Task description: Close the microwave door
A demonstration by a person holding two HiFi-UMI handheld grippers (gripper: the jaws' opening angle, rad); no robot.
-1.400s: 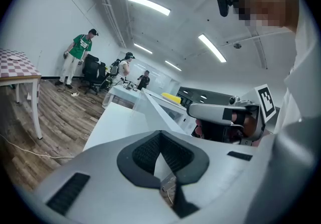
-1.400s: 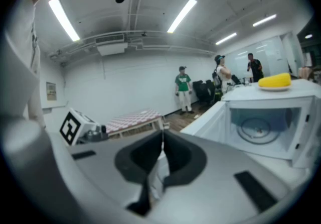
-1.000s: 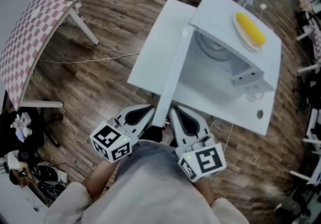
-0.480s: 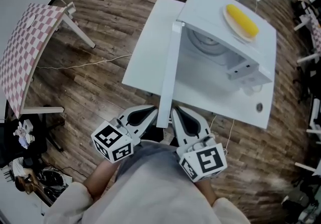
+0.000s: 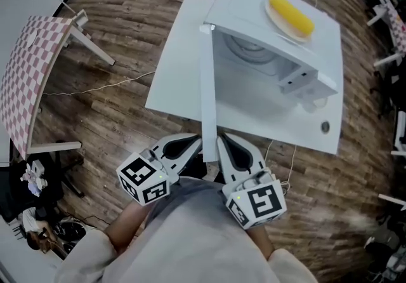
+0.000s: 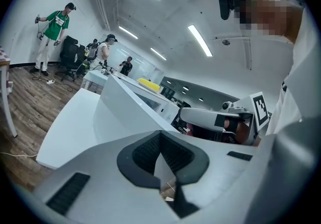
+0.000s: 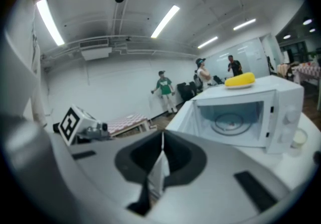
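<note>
Floor (image 5: 114, 117), one: dark wood planks, under everything.
Surface (image 5: 174, 78), one: white, carrying the microwave.
Checked table (image 5: 28, 66), one: pink and white, well apart at the left.
Microwave (image 5: 247, 2), one: white, at the surface's right part, cavity open to view, one glass turntable (image 5: 244, 47) inside.
Microwave door (image 5: 207, 104), one: wide open, hinged at the left front corner, seen edge-on, reaching out past the surface's near edge toward the person.
Plate (image 5: 274, 19), one: on the microwave's top, bearing one yellow corn cob (image 5: 290, 14).
Marker cubes, two: one on each gripper (image 5: 143, 180) (image 5: 257, 202).
Left claw (image 5: 198, 142), one: jaws pressed together, holding nothing, tip just beside the door's free end on its left.
Right claw (image 5: 221, 141), one: jaws likewise together, empty, tip just beside the same end on its right.
Cable (image 5: 95, 88), one: thin, pale, across the floor between the checked table and the surface.
Persons (image 7: 163, 87), three: standing far off in the right gripper view.
</note>
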